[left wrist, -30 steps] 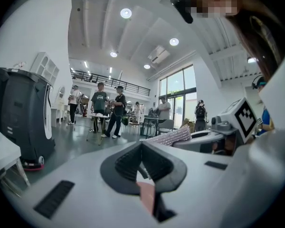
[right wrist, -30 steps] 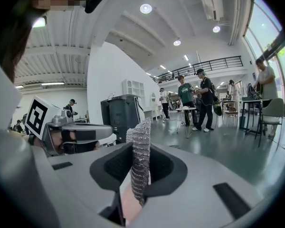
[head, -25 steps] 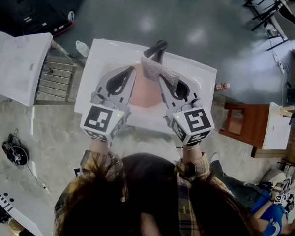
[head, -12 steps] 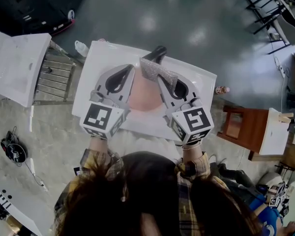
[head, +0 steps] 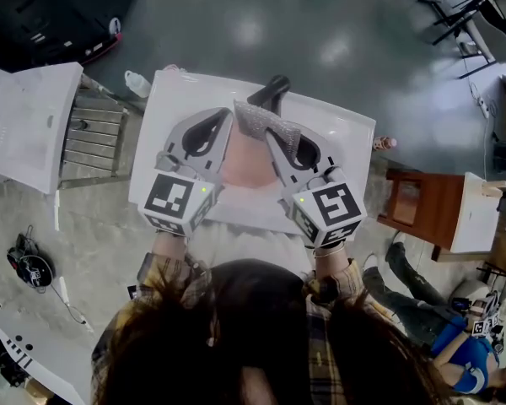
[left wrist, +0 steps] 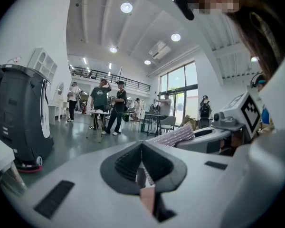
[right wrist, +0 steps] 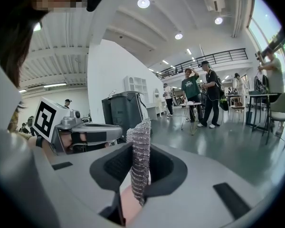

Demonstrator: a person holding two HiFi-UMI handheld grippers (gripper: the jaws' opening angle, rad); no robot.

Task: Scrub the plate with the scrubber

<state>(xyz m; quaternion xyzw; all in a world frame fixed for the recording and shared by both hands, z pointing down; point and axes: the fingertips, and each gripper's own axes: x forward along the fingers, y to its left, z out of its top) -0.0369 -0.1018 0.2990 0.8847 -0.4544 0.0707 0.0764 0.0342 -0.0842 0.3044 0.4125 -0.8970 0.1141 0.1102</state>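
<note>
Left gripper (head: 220, 118): clamped on the pink plate (head: 246, 165) at its left rim, above the sink (head: 173, 99).
Right gripper (head: 272, 137): pinching the scrubber (head: 261, 121) at the plate's far edge.
Risk: hard strokes may twist the thin rim loose.

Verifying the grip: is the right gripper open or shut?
Shut: the right gripper pinches the silver mesh scrubber between its jaws.

A pale pink plate (head: 246, 163) is shown at the centre of the head view. Its rim is pinched between the closed jaws of the left gripper (head: 226, 118), so only a thin pink strip is seen in the left gripper view. A silvery, crumpled mesh scrubber (head: 261, 121) is clamped upright in the right gripper (head: 268, 135). It is seen just above centre, overlapping the plate's upper edge.
</note>
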